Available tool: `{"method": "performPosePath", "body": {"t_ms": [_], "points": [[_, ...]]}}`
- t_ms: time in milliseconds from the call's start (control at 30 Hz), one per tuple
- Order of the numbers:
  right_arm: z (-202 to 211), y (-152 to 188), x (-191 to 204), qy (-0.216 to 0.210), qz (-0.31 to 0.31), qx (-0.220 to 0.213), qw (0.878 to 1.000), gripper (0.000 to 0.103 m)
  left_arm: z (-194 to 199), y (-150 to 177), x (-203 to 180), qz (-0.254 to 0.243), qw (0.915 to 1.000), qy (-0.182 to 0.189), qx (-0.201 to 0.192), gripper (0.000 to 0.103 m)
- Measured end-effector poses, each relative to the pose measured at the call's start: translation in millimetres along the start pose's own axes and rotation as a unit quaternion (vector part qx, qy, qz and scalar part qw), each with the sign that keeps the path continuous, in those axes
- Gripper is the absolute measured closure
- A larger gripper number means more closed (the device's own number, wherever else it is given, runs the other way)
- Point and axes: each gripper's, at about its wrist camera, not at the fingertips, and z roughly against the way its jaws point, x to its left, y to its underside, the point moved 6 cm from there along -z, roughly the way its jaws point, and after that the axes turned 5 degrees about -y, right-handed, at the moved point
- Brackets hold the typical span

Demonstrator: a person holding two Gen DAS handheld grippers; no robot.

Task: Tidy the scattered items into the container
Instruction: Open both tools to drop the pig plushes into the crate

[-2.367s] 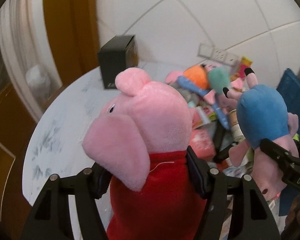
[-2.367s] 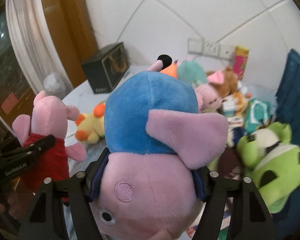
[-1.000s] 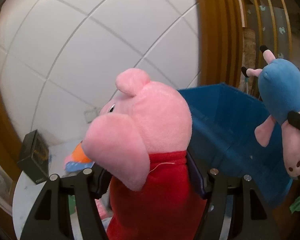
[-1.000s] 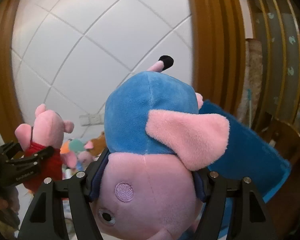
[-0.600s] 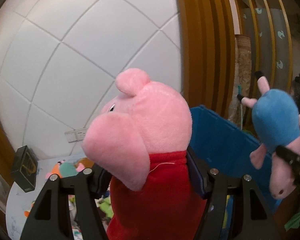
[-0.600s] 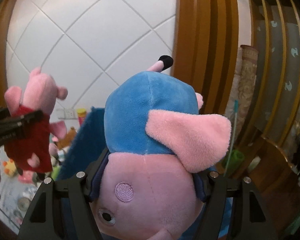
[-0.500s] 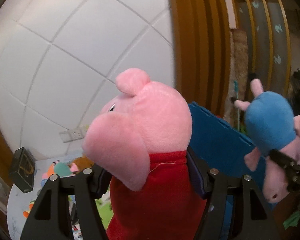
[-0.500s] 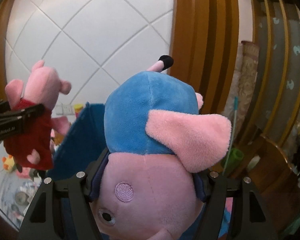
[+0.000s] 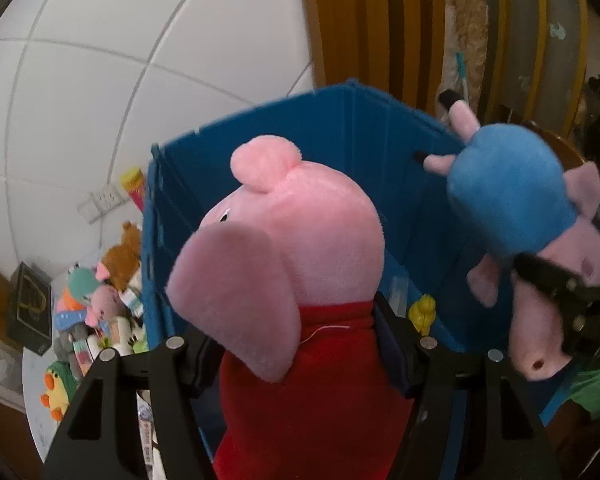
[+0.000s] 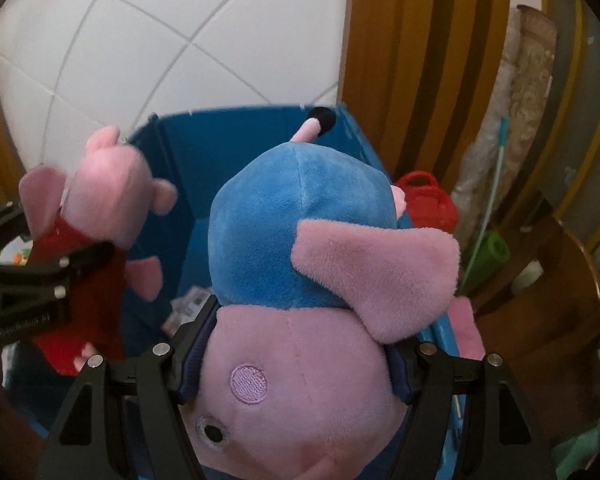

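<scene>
While both toys hang over the blue bin (image 9: 260,128), my left gripper (image 9: 296,344) squeezes the pig in the red dress (image 9: 300,264), and my right gripper (image 10: 296,348) squeezes the pig in the blue shirt (image 10: 300,240) (upside down). If I let go too near the right rim, the blue one could bounce out. Inside looks roomy; more toys (image 9: 100,304) wait on the table, far left.

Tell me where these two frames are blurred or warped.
Left wrist view: the bin rim smears with motion, wall tile lines bow from the fisheye, while the red pig stays sharp. Right wrist view: the blue pig is crisp, the red pig beside it is smeared, and the corners go dark.
</scene>
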Motion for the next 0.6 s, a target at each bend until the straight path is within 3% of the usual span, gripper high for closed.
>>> {"method": "performPosePath", "body": {"t_ms": [167,367,433,567,600], "points": [[-6.8,6.4,-10.3,-0.007,-0.004,0.015,1.0,0.032,-10.3,14.4,7.3,0.006,0.9999,0.005,0.015,0.038],[-9.4,7.0,8.8,-0.014,0.004,0.019,1.0,0.032,-15.4,15.6,12.4,0.006,0.9998,0.008,0.016,0.034],[-7.6,6.6,13.6,-0.016,0.001,0.013,1.0,0.027,-15.7,14.7,14.2,0.002,0.9999,0.005,0.012,0.032],[-2.6,-0.3,17.3,-0.017,-0.003,0.0,1.0,0.025,-11.3,11.6,18.1,0.002,1.0,0.0,0.001,0.012],[-2.3,-1.4,18.5,-0.017,-0.002,-0.001,1.0,0.02,-10.8,11.3,19.2,0.002,1.0,-0.001,-0.002,0.007]]}}
